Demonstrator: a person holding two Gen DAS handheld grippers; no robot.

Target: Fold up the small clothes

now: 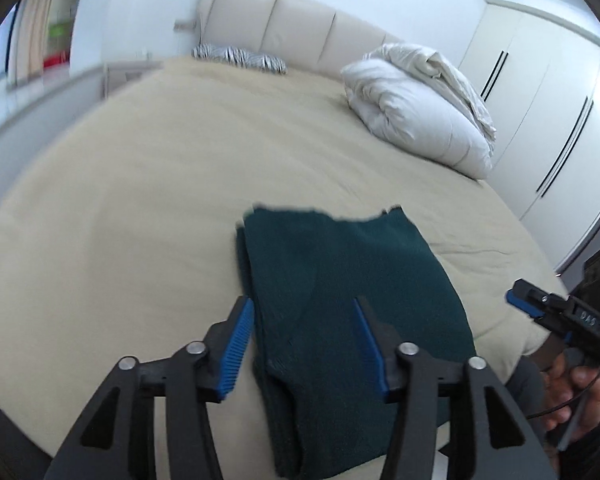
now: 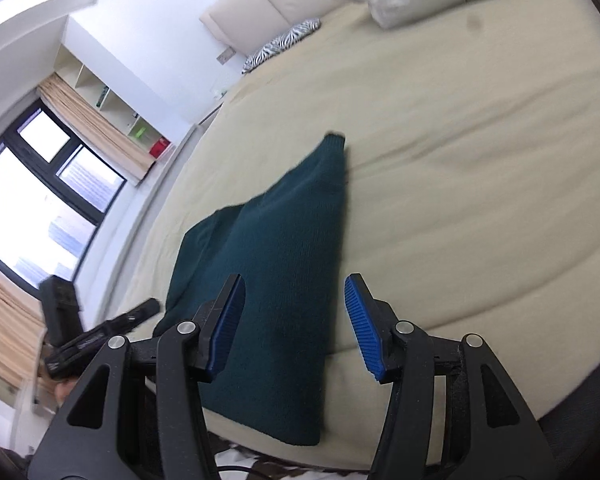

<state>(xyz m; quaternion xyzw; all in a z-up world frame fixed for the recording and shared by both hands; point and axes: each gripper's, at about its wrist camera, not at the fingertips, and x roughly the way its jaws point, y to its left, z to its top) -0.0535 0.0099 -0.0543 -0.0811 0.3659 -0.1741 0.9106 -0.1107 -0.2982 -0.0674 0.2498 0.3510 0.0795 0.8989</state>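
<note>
black tool, blue ribbed pads, silver screws.

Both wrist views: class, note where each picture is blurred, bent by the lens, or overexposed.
Left wrist view: the sweater has a smeared far edge, the bed bulges into a dome, and the wardrobe lines curve. Right wrist view: the window is blown out to white, the left gripper is motion-blurred, and the dark lens rim cuts off the corners.
</note>
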